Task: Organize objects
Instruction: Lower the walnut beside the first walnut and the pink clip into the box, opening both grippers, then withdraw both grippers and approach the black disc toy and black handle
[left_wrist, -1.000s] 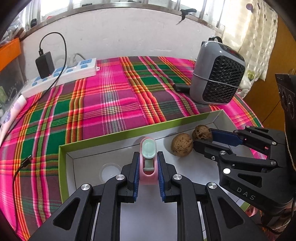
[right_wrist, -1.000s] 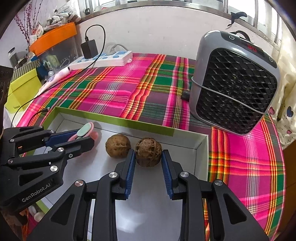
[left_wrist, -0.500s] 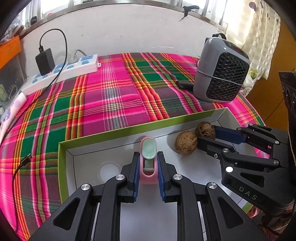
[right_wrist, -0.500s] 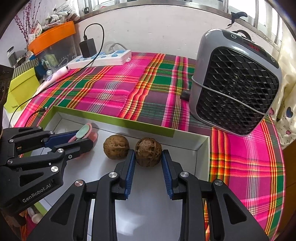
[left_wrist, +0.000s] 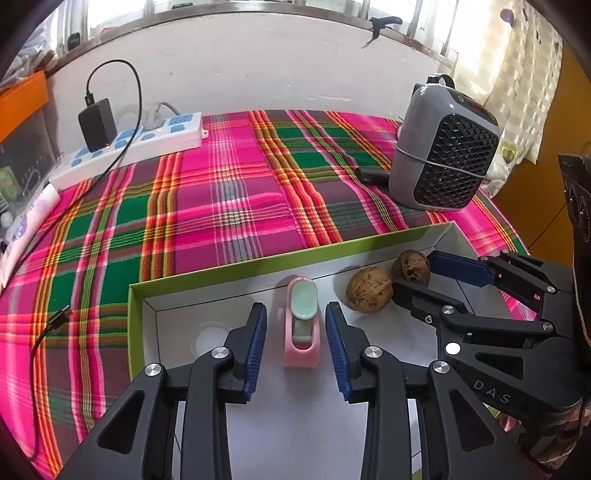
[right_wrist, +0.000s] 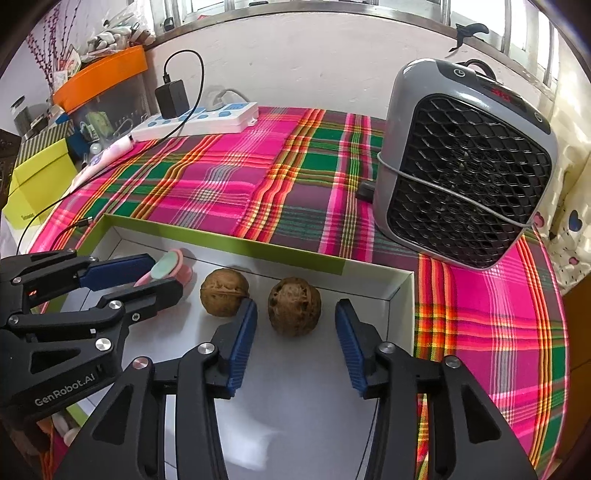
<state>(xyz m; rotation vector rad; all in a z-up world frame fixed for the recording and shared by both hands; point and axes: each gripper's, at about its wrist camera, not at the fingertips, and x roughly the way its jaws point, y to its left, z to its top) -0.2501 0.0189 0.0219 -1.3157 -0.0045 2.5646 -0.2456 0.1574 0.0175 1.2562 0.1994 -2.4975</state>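
Observation:
A white box with a green rim (left_wrist: 236, 271) (right_wrist: 295, 254) lies on the plaid cloth. In it are a pink holder with a pale green top (left_wrist: 301, 325) (right_wrist: 171, 267), a lighter walnut (left_wrist: 369, 290) (right_wrist: 224, 291) and a darker walnut (left_wrist: 410, 266) (right_wrist: 294, 305). My left gripper (left_wrist: 295, 332) (right_wrist: 147, 275) is open with the pink holder lying between its jaws. My right gripper (right_wrist: 295, 332) (left_wrist: 424, 271) is open around the darker walnut, which rests on the box floor.
A grey fan heater (left_wrist: 441, 162) (right_wrist: 465, 166) stands on the cloth just beyond the box's right end. A white power strip with a black charger (left_wrist: 129, 144) (right_wrist: 195, 118) lies by the back wall. A loose cable end (left_wrist: 59, 317) lies left of the box.
Both grippers have opened: the left let go of the pink holder, the right let go of the darker walnut. Both objects now rest in the box.

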